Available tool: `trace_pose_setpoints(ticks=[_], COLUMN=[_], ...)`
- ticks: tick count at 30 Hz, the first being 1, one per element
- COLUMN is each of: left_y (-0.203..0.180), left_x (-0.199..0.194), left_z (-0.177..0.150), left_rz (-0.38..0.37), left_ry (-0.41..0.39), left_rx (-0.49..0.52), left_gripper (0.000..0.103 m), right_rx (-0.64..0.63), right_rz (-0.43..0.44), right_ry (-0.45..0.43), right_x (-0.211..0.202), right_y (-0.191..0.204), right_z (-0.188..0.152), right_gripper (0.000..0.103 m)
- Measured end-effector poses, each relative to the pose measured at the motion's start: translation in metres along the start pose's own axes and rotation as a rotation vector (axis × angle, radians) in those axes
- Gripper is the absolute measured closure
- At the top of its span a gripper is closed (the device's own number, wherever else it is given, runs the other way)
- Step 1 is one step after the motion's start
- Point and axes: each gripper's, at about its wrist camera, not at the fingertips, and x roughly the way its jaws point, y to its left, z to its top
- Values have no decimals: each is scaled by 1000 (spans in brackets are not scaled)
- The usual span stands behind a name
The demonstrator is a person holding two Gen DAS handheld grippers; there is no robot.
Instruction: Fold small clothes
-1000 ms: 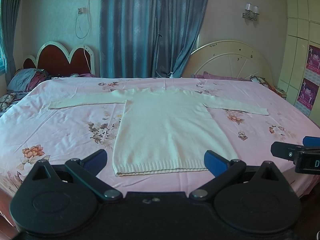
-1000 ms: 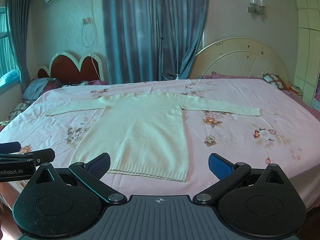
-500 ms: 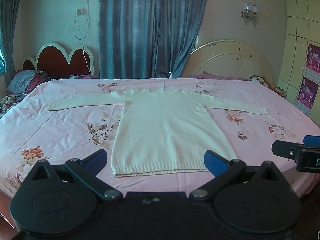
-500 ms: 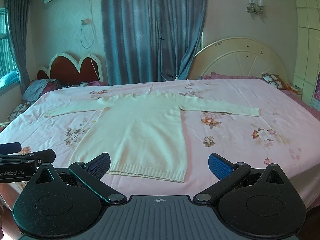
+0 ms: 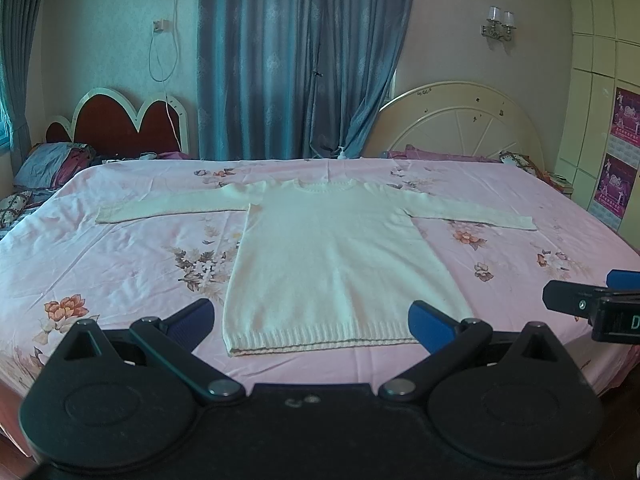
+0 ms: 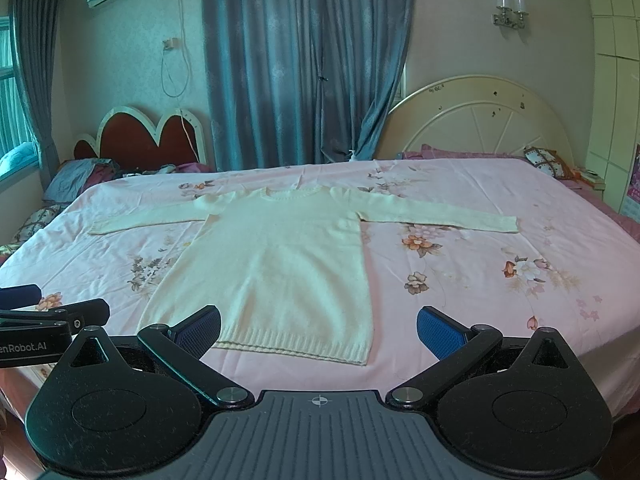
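Item: cream knitted sweater [image 5: 332, 256], laid flat and face up on the bed [image 5: 120, 264], sleeves spread to either side, neckline toward the top of the frame, ribbed hem [image 5: 320, 340] nearest the cameras. Condition: unfolded, no crease or fold visible; the task appears to stand at its opening step, the approach before a first grasp. Left hand-held gripper [image 5: 314, 320]: released, jaws spread wide, holding nothing; the hem sits between its blue pads in the lower centre of the frame, just beyond them, apparently without contact. Right hand-held gripper [image 6: 318, 326]: likewise released and empty; the sweater lies left of centre in its view, the hem's right corner [image 6: 360, 354] between the pads, its left end behind the left pad. Next move, by judgement: each hand-held gripper needs to descend onto an edge or sleeve, likely a sleeve cuff [image 6: 504, 224] or shoulder, pinch only the knit and not the sheet beneath, then carry it inward across the body.
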Motion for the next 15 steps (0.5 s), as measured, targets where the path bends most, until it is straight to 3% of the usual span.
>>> trace_pose_setpoints(ticks=[15], left_y=[-3], left_x=[-1], left_z=[2], left_rz=[-1], left_ry=[-3], left_rx=[7], left_gripper=[0], right_rx=[-3], right_rz=[0], right_ry=[-2], right_x=[0], right_y=[-1], right_z=[2], right_gripper=[0])
